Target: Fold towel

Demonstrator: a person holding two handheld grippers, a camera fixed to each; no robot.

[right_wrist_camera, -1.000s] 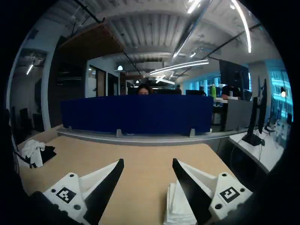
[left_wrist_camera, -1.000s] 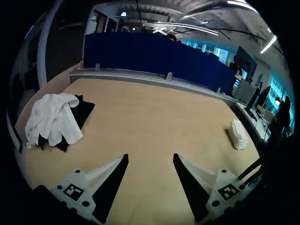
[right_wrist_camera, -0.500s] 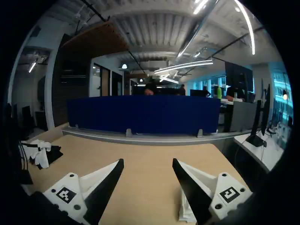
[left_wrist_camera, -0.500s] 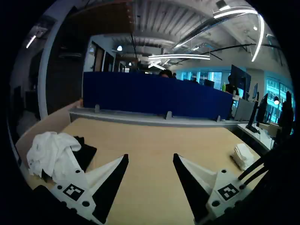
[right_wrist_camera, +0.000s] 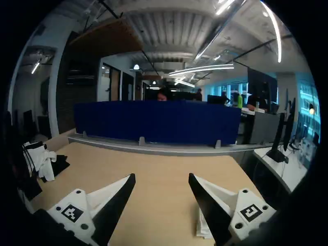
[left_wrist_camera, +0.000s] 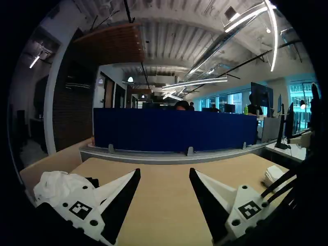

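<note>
A crumpled heap of white towels [left_wrist_camera: 55,185] lies on dark cloth at the table's left edge, just beyond my left gripper's left finger; the right gripper view has the same heap [right_wrist_camera: 41,158] far left. A folded white towel stack [left_wrist_camera: 274,175] rests at the table's right side, and it peeks out behind my right gripper's right finger [right_wrist_camera: 203,221]. My left gripper [left_wrist_camera: 164,186] is open and holds nothing, hovering over bare wood. My right gripper [right_wrist_camera: 161,189] is open too, with nothing between its fingers.
The light wooden table [left_wrist_camera: 164,205] ends at a grey rail and a blue divider panel [left_wrist_camera: 172,129] at the back. A person's head shows behind the divider. Desks with monitors [right_wrist_camera: 283,135] stand to the right. Dark cables [left_wrist_camera: 283,184] hang at the right.
The left gripper has tilted upward, so the table sinks in its view and the ceiling fills more of it. The right gripper shifted slightly, and the folded stack slid further behind its right finger.
</note>
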